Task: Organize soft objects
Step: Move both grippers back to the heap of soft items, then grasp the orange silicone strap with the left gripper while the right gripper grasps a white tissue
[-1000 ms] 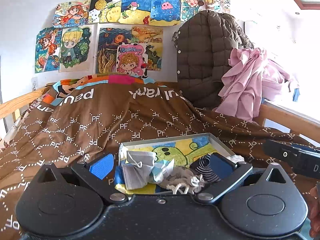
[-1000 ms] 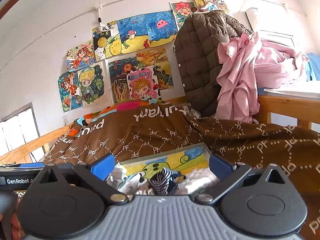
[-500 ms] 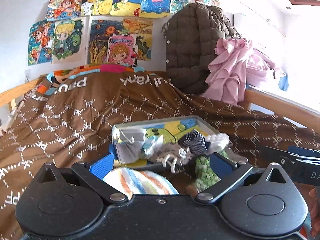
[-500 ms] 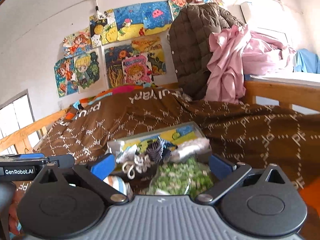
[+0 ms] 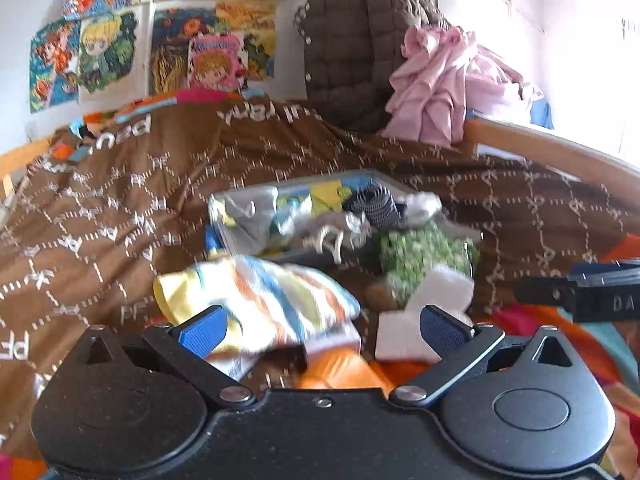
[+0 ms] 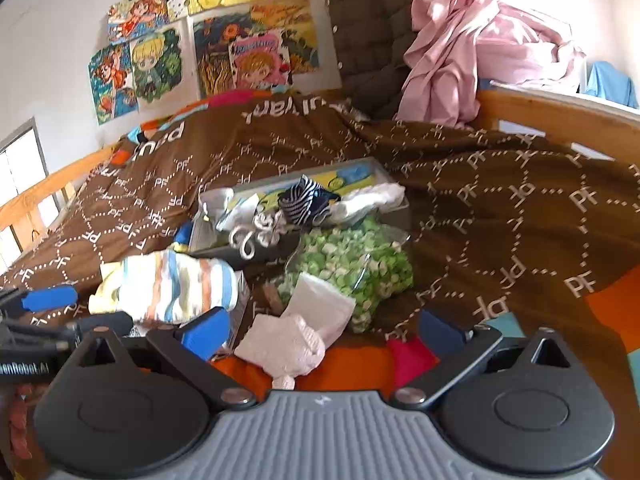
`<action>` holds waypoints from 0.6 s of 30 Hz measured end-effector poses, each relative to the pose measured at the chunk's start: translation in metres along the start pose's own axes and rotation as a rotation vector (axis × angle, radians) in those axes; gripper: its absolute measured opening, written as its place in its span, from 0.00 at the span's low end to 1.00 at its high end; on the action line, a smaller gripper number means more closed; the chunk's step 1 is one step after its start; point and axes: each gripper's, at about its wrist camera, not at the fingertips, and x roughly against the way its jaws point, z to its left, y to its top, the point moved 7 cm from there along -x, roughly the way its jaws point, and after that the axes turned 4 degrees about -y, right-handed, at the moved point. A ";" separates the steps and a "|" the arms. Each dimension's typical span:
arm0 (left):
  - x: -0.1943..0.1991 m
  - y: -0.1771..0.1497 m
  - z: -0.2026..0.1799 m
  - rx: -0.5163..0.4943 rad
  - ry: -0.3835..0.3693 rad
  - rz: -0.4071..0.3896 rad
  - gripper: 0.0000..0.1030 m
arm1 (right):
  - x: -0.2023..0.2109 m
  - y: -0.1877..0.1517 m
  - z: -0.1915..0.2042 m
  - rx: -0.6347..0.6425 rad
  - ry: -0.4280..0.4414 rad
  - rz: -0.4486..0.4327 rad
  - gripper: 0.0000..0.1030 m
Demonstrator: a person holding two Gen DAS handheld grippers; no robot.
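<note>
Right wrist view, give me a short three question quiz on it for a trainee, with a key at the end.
1. True or false: the navy and white striped sock lies inside the shallow grey tray.
2. Which item lies nearest the right gripper? A) the pale pink knitted sock B) the clear bag of green pieces C) the brown quilted jacket
3. Fill in: the soft sock with orange, blue and yellow stripes lies on the brown ____, outside the tray.

Key: 1 true; 2 A; 3 blanket.
</note>
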 end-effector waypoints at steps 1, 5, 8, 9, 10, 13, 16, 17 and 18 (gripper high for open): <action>-0.003 -0.004 0.000 0.001 -0.010 0.012 0.99 | -0.004 -0.003 0.001 -0.001 0.004 0.016 1.00; -0.017 -0.024 0.003 0.018 -0.057 0.072 0.99 | -0.017 -0.009 0.000 -0.006 0.003 0.071 1.00; -0.026 -0.036 0.006 0.025 -0.074 0.102 0.99 | -0.024 -0.012 0.001 -0.001 0.010 0.088 1.00; -0.030 -0.040 0.007 0.025 -0.079 0.111 0.99 | -0.026 -0.013 0.002 0.002 0.014 0.094 1.00; -0.033 -0.043 0.008 0.027 -0.084 0.118 0.99 | -0.028 -0.013 0.003 0.006 0.015 0.100 1.00; -0.041 -0.049 0.011 0.047 -0.107 0.135 0.99 | -0.036 -0.016 0.005 0.016 0.017 0.116 1.00; -0.050 -0.054 0.014 0.079 -0.141 0.152 0.99 | -0.044 -0.017 0.005 0.004 0.041 0.125 1.00; -0.053 -0.055 0.014 0.090 -0.149 0.151 0.99 | -0.048 -0.018 0.006 -0.005 0.055 0.127 1.00; -0.055 -0.055 0.015 0.097 -0.152 0.146 0.99 | -0.052 -0.019 0.006 -0.012 0.062 0.131 1.00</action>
